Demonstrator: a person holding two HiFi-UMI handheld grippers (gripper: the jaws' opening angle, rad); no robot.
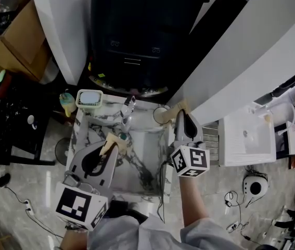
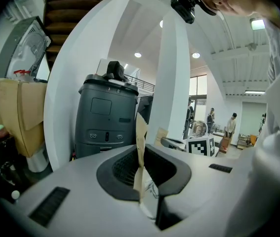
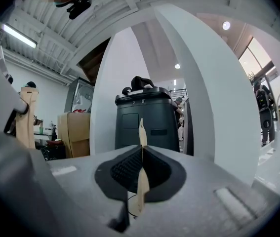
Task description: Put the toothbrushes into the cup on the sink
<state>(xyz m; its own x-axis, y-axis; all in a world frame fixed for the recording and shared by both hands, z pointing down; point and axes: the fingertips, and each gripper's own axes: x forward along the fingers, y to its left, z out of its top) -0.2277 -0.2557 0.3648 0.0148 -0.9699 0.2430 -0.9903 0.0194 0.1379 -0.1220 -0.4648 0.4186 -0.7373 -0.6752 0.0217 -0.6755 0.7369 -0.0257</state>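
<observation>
Two handheld grippers bring a toothbrush each to a marble sink (image 1: 144,163). At lower left of the head view, the left gripper (image 1: 110,148) has its jaws narrowed on the flat handle of the left-hand toothbrush (image 2: 140,154), a pale wooden one, held over the basin and well apart from the cup (image 1: 156,117).

At centre right, the right gripper (image 1: 182,113) is clamped tight on the thin right-hand toothbrush (image 3: 142,174). The brush's pale end lies just beside the cup's rim at the sink's upper right corner; whether it touches cannot be told.

The faucet (image 1: 128,108) stands just left of the cup, with a dark machine (image 1: 137,35) beyond.

Neither brush is in the cup, so delivery appears under way, right hand leading. The next move likely calls for lining that brush up over the cup's mouth and lowering it in before the jaws part.
</observation>
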